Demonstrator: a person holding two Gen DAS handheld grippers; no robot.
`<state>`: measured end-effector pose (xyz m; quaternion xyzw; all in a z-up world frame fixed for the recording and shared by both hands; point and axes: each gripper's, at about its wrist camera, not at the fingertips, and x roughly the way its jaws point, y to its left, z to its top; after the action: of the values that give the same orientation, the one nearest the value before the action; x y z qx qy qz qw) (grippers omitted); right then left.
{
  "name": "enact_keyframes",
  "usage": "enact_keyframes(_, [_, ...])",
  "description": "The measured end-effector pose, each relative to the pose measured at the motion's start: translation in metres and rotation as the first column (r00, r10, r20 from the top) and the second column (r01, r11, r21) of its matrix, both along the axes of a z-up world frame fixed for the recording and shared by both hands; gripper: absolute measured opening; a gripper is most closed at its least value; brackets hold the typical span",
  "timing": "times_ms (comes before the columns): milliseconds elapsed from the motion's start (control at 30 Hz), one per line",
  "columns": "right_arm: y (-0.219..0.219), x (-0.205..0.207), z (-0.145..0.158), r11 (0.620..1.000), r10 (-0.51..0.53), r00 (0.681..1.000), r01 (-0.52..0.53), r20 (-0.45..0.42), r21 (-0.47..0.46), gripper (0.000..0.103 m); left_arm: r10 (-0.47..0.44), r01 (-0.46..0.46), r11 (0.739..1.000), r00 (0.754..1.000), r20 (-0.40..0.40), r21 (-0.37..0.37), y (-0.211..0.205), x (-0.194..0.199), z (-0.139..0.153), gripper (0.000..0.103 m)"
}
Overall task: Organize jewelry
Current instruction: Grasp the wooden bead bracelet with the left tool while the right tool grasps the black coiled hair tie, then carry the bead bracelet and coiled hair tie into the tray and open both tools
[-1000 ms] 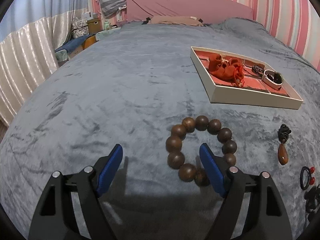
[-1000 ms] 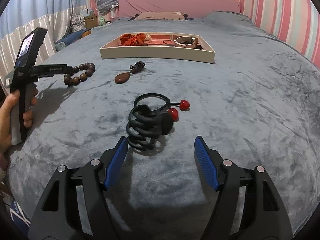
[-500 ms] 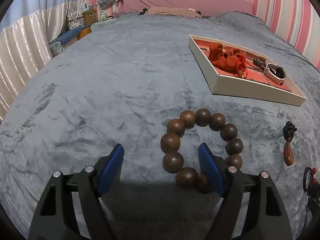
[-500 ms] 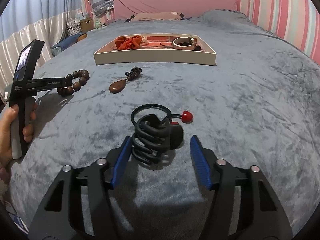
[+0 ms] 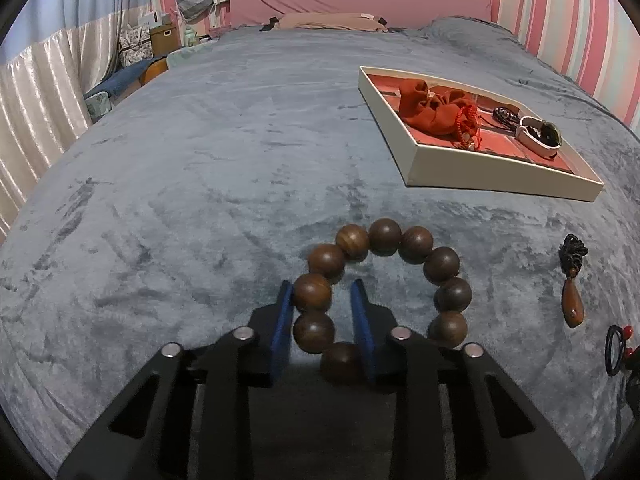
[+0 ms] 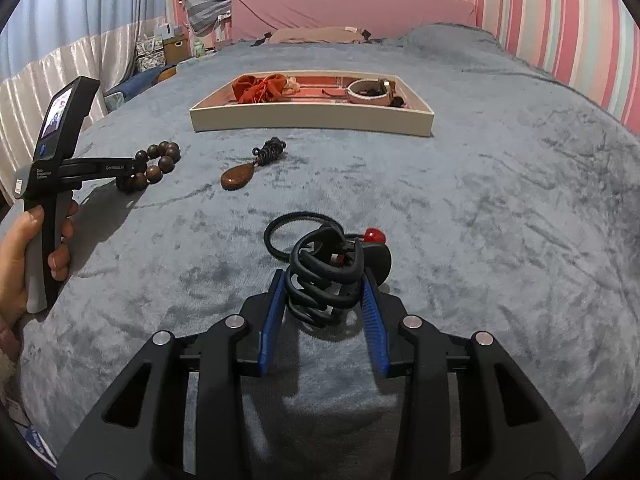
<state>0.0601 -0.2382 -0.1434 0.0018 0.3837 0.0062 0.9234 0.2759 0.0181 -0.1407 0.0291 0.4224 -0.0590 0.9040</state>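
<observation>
A bracelet of large brown wooden beads [image 5: 384,236] lies on the grey blanket. My left gripper [image 5: 320,296] is closing around its left side. Two beads sit between the blue pads, against the left one, and a strip of blanket still shows before the right one. From the right wrist view, the left gripper [image 6: 132,168] is held by a hand at the bracelet [image 6: 160,156]. My right gripper [image 6: 324,284] is closing on a black hair claw [image 6: 324,272], and both pads touch its sides. A black hair tie with red beads [image 6: 304,218] lies just behind the claw.
A shallow cream tray [image 5: 496,178] with a red lining holds a red pouch [image 5: 432,112], a red cord and a pale watch [image 5: 538,140]; it stands farther up the bed [image 6: 312,120]. A brown teardrop pendant on a black knot [image 6: 240,176] lies between bracelet and tray. Pillows and boxes are at the far end.
Both grippers have narrowed a lot. The left one's pads came in around the bracelet's left beads. The right one's pads closed in on the hair claw, which now stands between them.
</observation>
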Motion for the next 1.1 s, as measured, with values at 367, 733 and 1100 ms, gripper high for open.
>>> enact_keyframes(367, [-0.02,0.011,0.019,1.0,-0.015,0.999,0.016,0.042,-0.007,0.037,0.003,-0.003,1.0,1.0,0.022,-0.014,0.002,-0.003,0.009,0.02])
enact_keyframes(733, [-0.049,0.074,0.048,0.999,-0.021,0.992,0.024,0.123,-0.022,0.037,-0.028,0.032,0.999,0.993,0.114,-0.036,-0.011,-0.007,0.044,0.02])
enact_keyframes(1100, [-0.072,0.152,0.051,0.999,-0.027,0.99,0.031,0.137,-0.027,0.037,-0.124,0.135,0.99,0.972,0.2,-0.041,-0.054,0.002,0.091,0.02])
